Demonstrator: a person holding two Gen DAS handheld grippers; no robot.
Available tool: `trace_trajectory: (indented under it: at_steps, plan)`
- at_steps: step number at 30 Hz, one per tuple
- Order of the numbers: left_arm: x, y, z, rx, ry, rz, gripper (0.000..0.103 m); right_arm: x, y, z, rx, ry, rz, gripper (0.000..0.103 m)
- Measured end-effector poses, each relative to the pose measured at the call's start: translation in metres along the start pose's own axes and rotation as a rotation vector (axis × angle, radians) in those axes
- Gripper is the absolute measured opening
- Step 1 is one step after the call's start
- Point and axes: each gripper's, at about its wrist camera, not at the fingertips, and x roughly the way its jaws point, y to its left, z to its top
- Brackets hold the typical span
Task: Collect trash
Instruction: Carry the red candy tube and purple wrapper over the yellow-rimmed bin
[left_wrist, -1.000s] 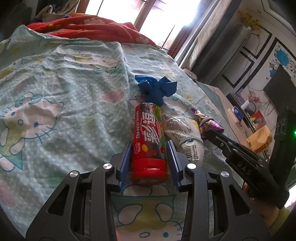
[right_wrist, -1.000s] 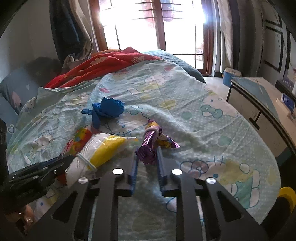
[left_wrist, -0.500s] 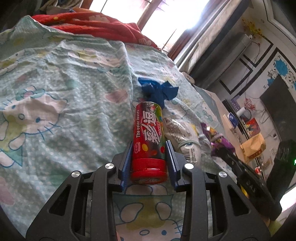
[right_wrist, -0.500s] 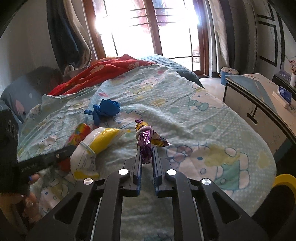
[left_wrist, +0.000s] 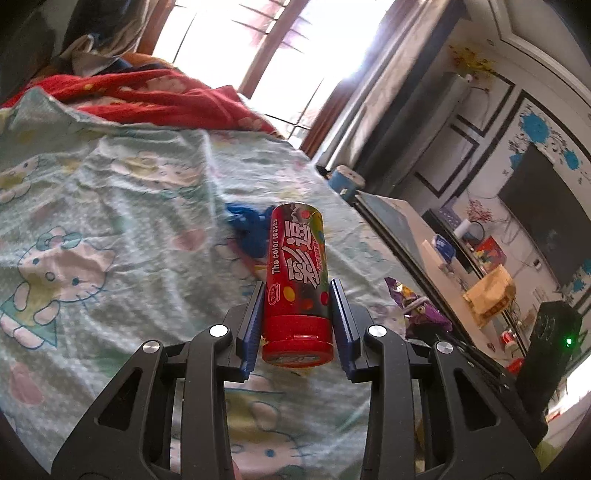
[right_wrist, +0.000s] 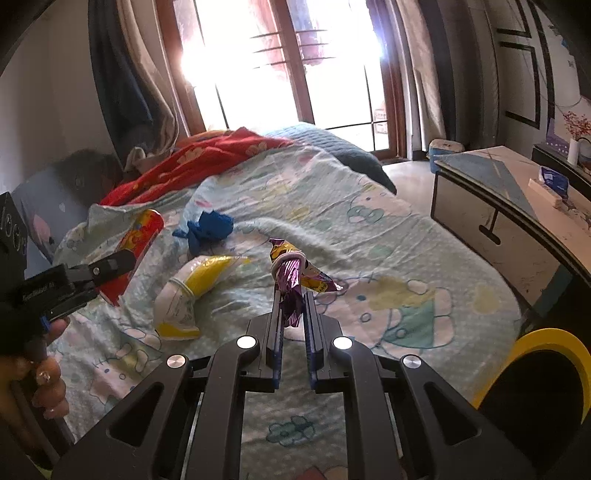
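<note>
Biggest risk I see here: the left tool only has the red candy tube by its cap end, so most of the tube sticks out past the fingers. Slick plastic, round body; if the hand tips or swings fast, I'd guess it pivots or slides out and drops back on the bed. The right tool has a different problem: it's pinching just the crumpled tail of the purple snack wrapper, and foil like that can slip free or tear, judging by how little is between the pads.

Tool states: left one is partly spread, both blue pads pressed on the sides of the tube, which looks lifted clear of the sheet. Right one is pressed nearly together on the wrapper, which stands up out of the fingers above the bed.

2 pieces are not picked up: the yellow and white packet lies in the middle of the bed, and the blue crumpled bag sits further toward the red blanket. A yellow-rimmed bin shows off the bed's near right corner, probably the drop spot.
</note>
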Motion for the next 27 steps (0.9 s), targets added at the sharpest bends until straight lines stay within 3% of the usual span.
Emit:
trace_trajectory:
  at_steps: [27]
  plan:
    - [0.004, -0.106, -0.042, 0.220, 0.051, -0.176, 0.027, -0.085, -0.055, -0.013, 0.043, -0.076, -0.081, 0.010]
